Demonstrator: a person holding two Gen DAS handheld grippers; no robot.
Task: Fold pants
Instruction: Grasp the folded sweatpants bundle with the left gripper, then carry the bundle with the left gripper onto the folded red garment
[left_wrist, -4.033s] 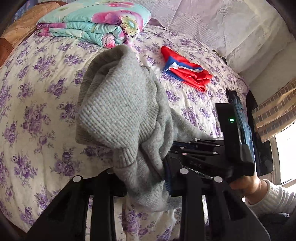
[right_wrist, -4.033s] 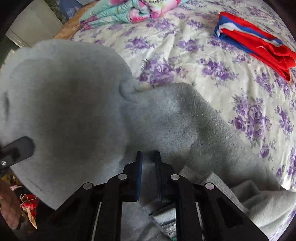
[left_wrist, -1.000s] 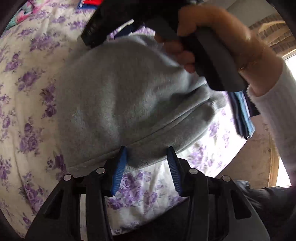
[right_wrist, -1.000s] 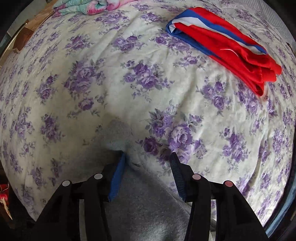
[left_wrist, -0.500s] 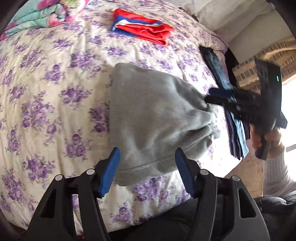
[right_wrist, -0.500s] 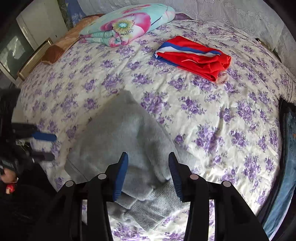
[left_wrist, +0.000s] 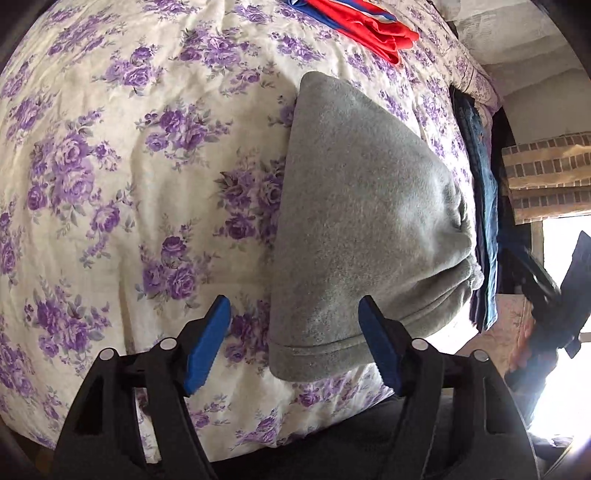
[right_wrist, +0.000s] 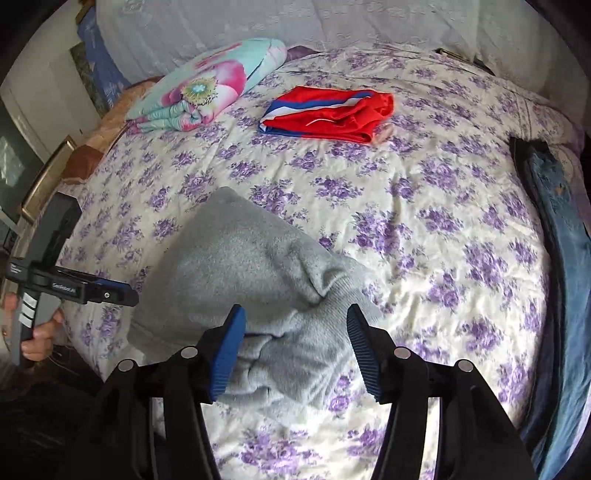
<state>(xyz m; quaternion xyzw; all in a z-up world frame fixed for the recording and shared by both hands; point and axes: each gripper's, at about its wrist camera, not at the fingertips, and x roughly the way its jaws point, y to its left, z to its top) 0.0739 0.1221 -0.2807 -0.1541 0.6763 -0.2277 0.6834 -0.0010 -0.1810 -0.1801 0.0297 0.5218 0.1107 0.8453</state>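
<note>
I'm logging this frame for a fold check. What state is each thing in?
grey pants: folded into a bundle, lying on the bed, released
red garment: folded, lying flat
floral quilt: folded, near the headboard
jeans: draped at the bed's edge
left gripper: open, empty
right gripper: open, empty

Folded grey pants (right_wrist: 255, 280) lie on a purple-flowered bedspread (right_wrist: 424, 229), beneath the right gripper (right_wrist: 295, 347), its blue-padded jaws spread apart and empty. The left gripper (right_wrist: 122, 293) hovers at the bed's left edge. A red garment (right_wrist: 332, 114) rests behind.
</note>
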